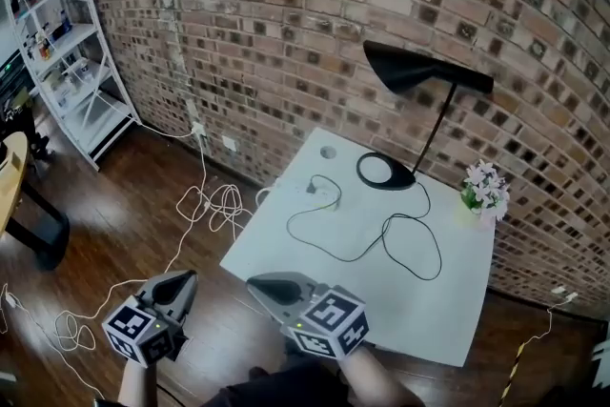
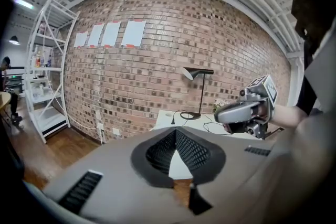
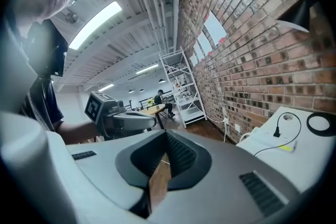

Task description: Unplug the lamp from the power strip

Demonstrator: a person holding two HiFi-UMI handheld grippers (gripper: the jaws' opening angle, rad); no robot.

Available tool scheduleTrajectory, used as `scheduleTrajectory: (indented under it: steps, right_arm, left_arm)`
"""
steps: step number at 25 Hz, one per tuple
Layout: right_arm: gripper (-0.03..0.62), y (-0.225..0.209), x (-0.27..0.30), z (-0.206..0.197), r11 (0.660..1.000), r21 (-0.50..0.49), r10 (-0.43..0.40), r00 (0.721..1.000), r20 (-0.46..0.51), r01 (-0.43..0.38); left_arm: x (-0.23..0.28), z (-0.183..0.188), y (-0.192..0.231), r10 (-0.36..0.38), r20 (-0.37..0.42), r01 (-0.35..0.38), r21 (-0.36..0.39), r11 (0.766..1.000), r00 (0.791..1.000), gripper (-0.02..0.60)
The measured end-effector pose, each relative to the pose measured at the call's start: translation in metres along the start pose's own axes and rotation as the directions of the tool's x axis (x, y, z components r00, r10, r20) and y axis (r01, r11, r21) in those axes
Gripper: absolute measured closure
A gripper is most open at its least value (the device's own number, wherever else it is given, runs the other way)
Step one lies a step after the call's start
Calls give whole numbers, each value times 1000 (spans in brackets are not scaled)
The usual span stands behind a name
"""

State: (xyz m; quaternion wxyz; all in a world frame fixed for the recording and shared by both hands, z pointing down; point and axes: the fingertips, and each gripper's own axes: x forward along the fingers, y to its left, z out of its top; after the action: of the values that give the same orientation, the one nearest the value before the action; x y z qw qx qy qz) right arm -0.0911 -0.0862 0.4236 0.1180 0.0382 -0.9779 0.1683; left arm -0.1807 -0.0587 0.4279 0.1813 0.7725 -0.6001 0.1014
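Note:
A black lamp (image 1: 424,71) stands on the white table (image 1: 419,300), its ring base (image 1: 386,172) near the brick wall. Its black cord (image 1: 381,238) loops over the tabletop to a plug (image 1: 312,189) in a white power strip (image 1: 327,202). The plug (image 3: 276,132) also shows in the right gripper view. Both grippers hover over the floor, short of the table's near corner. My left gripper (image 1: 183,279) (image 2: 176,132) is shut and holds nothing. My right gripper (image 1: 255,282) (image 3: 166,134) is shut too, with nothing in it.
A small pot of flowers (image 1: 483,189) sits at the table's right edge. White cables (image 1: 214,205) trail over the wooden floor to a wall outlet (image 1: 198,131). A white shelf rack (image 1: 71,43) stands at the far left, a wooden table (image 1: 8,176) beside it.

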Motion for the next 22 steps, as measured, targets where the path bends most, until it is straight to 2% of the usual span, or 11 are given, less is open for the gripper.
scheduleTrajectory:
  steps: [6,13,22]
  right_arm:
    - [588,-50,-20,13,1000,20,-21,1000,20,20]
    - [588,-86,-32,22,1000,27,14,1000,23,-15]
    - [588,-108,-42,29,999,37,3,999,45,-5]
  left_arm:
    - [46,5,7,20,-12,-19,79,997,1000,583]
    - [81,31,-3,53,-18,-50,138,989,998,583]
    - [109,58,-21,22,-2,-21,151,988,1000,581]
